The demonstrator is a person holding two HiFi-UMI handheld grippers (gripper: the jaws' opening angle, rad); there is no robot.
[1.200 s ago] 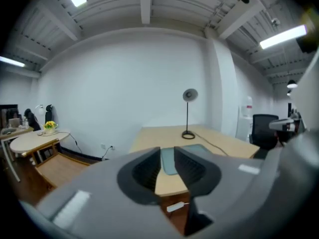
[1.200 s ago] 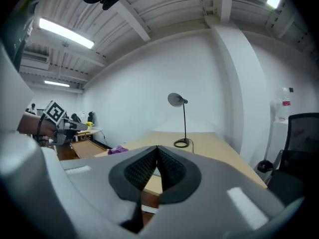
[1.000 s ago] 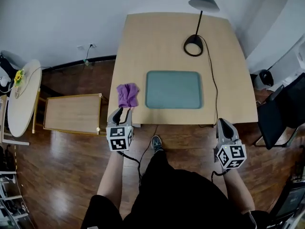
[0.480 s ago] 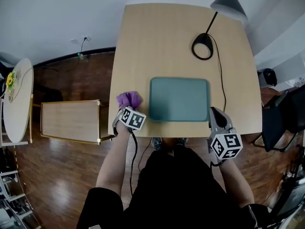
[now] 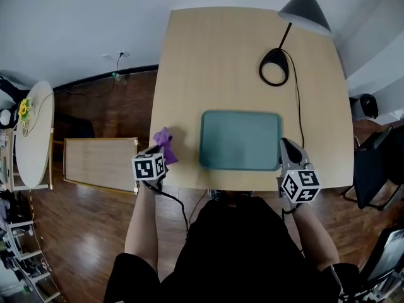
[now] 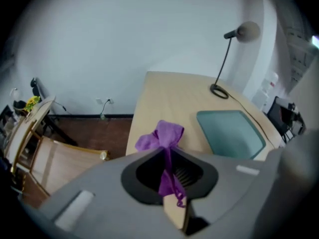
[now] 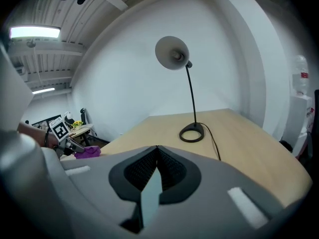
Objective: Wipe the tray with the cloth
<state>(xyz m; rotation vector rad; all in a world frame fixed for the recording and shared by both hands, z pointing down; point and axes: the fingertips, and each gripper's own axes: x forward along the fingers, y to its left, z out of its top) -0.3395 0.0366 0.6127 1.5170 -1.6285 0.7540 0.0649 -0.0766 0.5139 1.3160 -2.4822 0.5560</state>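
A purple cloth (image 5: 165, 145) hangs at the left front edge of the wooden table (image 5: 221, 62), lifted into a bunch. My left gripper (image 5: 158, 151) has it between its jaws, which are closing and pinch the cloth (image 6: 167, 133) into a thin strip in the left gripper view (image 6: 167, 154). The teal tray (image 5: 240, 140) lies flat to the right of the cloth, near the front edge, and shows bare (image 6: 230, 132). By the tray's right front corner my right gripper (image 5: 287, 146) is shut with nothing in it (image 7: 157, 148). The cloth (image 7: 87, 152) shows far left in the right gripper view.
A black desk lamp (image 5: 275, 66) stands at the back right, its cord running down the table's right side past the tray. On the floor at left are a low wooden table (image 5: 101, 163) and a round white table (image 5: 31, 137). A dark chair (image 5: 379, 163) stands at right.
My left gripper reached the cloth, closed on it and drew it up and toward the table's left front edge. The right gripper came up beside the tray's right front corner.
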